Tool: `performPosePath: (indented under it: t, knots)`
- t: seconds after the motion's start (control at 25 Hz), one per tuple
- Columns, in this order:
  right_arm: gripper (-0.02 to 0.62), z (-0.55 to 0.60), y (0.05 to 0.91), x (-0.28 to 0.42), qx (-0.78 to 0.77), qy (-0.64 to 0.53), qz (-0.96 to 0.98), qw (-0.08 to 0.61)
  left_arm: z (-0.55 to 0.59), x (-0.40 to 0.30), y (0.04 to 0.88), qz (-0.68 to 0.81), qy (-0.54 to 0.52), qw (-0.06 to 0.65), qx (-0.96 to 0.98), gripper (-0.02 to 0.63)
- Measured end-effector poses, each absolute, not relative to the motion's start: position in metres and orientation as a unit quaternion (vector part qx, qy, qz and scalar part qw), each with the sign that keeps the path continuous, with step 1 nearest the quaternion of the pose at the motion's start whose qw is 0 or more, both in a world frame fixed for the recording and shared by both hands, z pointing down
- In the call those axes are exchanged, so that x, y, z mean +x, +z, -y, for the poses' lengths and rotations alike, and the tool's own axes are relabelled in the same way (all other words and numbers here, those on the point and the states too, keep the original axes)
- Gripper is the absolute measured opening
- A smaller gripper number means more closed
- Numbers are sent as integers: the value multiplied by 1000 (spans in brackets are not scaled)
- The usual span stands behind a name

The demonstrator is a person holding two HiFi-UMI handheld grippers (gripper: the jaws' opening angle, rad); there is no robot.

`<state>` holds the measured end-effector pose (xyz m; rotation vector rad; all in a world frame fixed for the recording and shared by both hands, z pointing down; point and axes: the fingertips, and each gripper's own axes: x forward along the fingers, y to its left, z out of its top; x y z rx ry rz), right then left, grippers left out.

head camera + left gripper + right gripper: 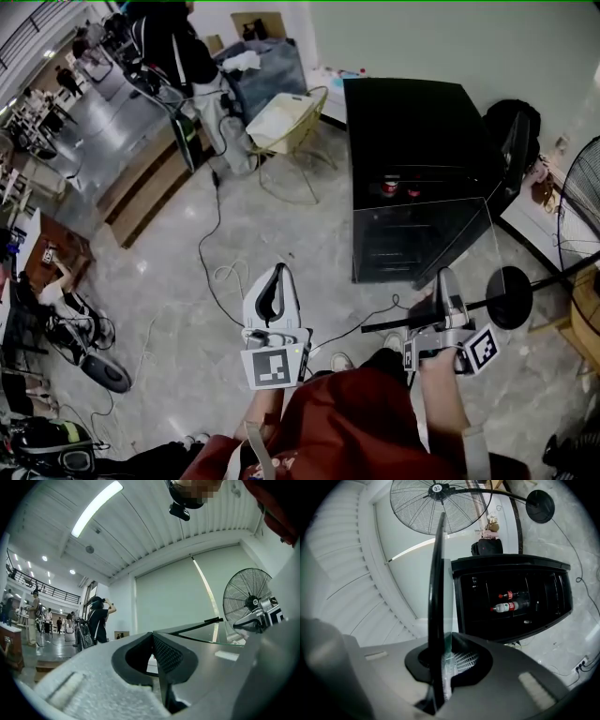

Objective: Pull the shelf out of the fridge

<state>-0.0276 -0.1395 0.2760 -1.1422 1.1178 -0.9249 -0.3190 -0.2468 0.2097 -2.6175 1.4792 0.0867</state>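
Observation:
The black fridge (pixel 412 169) stands open on the floor ahead, with two bottles (pixel 509 605) lying inside it. The glass shelf (pixel 437 588), clear with a black rim, is outside the fridge and appears edge-on in the right gripper view. My right gripper (pixel 442 670) is shut on its near edge. From the head view the pane (pixel 441 253) hangs between the fridge front and that gripper (pixel 446 279). My left gripper (pixel 275 274) is held to the left of the shelf, shut with nothing in it (pixel 155 656).
A standing fan (pixel 581 202) with a round black base (pixel 509 297) is close on the right. Cables (pixel 220 272) trail over the marble floor. A wire chair (pixel 286 122) and a person (pixel 178 47) are beyond the fridge's left side.

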Motion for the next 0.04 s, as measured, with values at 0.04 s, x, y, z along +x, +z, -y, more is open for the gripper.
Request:
performPosePath:
  t: [0.04]
  knots:
    - [12,140,276,-27,-494,-399,-483,603,247,-319,209,-491,31,67,-868,-3]
